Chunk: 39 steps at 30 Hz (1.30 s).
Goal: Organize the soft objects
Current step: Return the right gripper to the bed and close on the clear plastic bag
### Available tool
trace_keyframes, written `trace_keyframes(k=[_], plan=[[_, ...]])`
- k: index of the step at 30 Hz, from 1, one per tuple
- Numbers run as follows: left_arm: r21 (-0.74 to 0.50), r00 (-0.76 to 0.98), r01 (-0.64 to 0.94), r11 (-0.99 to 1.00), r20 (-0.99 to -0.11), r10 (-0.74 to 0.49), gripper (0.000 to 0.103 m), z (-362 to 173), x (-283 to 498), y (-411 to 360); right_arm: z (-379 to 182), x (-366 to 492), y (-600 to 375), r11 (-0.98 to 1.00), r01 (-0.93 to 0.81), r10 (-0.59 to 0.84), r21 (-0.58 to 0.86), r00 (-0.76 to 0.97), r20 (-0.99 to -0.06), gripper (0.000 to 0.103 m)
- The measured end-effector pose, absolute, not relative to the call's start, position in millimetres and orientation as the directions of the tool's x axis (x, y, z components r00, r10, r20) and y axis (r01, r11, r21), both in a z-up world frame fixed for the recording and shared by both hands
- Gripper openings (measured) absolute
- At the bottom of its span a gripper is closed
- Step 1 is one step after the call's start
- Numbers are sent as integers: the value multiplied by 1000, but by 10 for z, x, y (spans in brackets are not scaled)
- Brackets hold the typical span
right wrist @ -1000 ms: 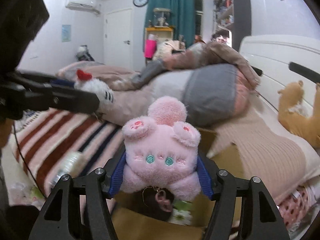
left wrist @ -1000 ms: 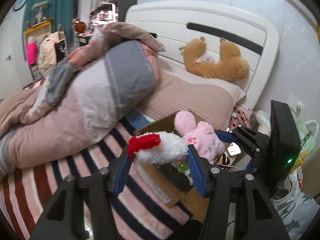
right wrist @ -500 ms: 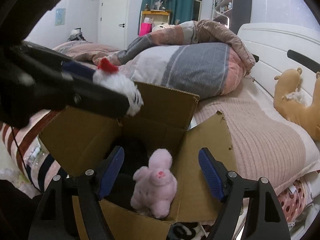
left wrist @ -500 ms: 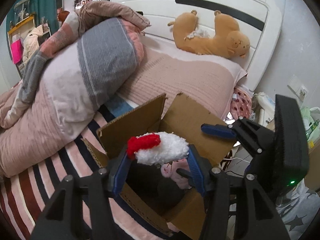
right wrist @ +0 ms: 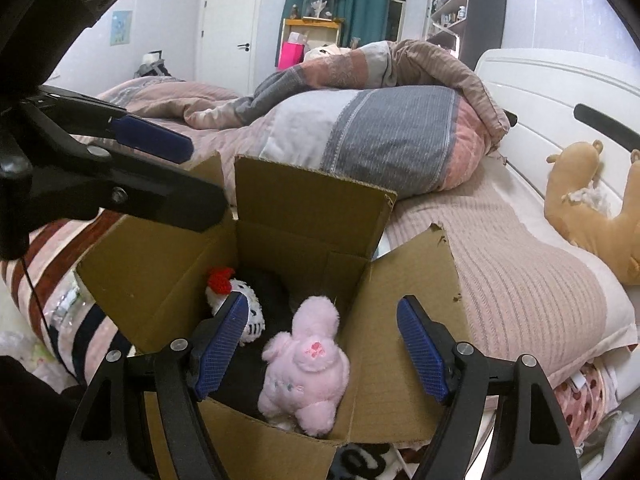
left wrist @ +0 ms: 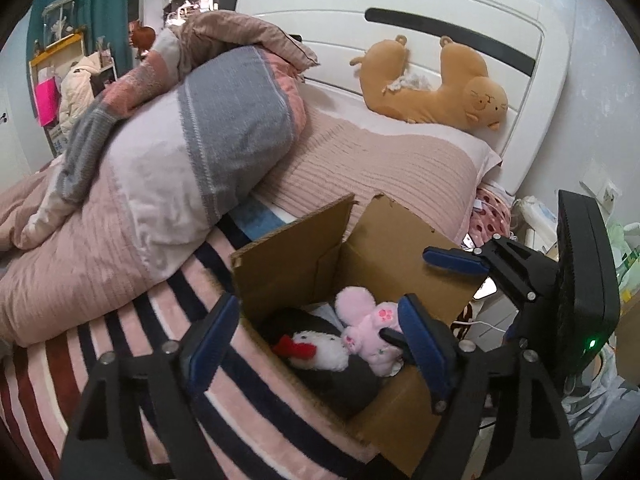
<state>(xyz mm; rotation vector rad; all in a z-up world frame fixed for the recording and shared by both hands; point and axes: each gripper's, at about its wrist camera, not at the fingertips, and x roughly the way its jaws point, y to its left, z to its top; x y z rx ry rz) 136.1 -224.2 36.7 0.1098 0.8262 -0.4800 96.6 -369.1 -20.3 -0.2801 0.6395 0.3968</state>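
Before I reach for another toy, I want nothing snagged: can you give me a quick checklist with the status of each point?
1. Left hand-held gripper open and empty: ok.
2. Right hand-held gripper open and empty: ok.
3. White plush with red bow inside the cardboard box: ok.
4. Pink plush inside the box, clear of the blue pads: ok.
5. Box flaps upright, opening unobstructed: ok.
6. Brown plush on the pillow by the headboard, within reach: cannot tell.
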Motion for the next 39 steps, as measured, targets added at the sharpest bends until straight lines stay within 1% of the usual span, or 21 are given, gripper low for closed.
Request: trace_keyframes(k=[6, 12, 17, 21, 25, 30, 34, 38, 39], plan=[[-113, 613, 399, 910, -705, -356, 79, 486, 1161, -1818, -12, 825, -3546, 877, -460, 296, -136, 742, -602, 74], [-109, 663, 307, 946, -688, -294, 79, 522, 875, -1191, 245, 545, -3152, 838, -532, 392, -119, 740, -547, 74], [-103, 688, 207, 973, -692, -219, 79, 381, 662, -579, 283, 377, -2605, 759, -647, 505, -81, 662, -554, 74], [-122, 681, 149, 981, -707, -191, 79, 154, 538, -144, 114, 314, -2097, 685, -727, 560, -48, 568, -604, 74], [-145, 661, 97, 985, -730, -173, 79, -187, 443, 267, -262, 352, -1581, 613, -790, 570, 6, 437, -696, 74], [-205, 636, 52, 977, -748, -191, 79, -563, 355, 640, -789, 624, -1145, 579, -803, 547, 139, 255, -797, 74], [-248, 613, 30, 968, -760, -214, 79, -834, 372, 825, -1090, 836, -939, 590, -778, 526, 217, 167, -834, 74], [-283, 589, 28, 959, -770, -245, 79, -1063, 421, 918, -1339, 997, -820, 598, -746, 520, 293, 83, -850, 73], [-290, 586, 28, 957, -771, -251, 79, -1105, 434, 933, -1412, 1036, -790, 601, -737, 515, 309, 62, -855, 69]])
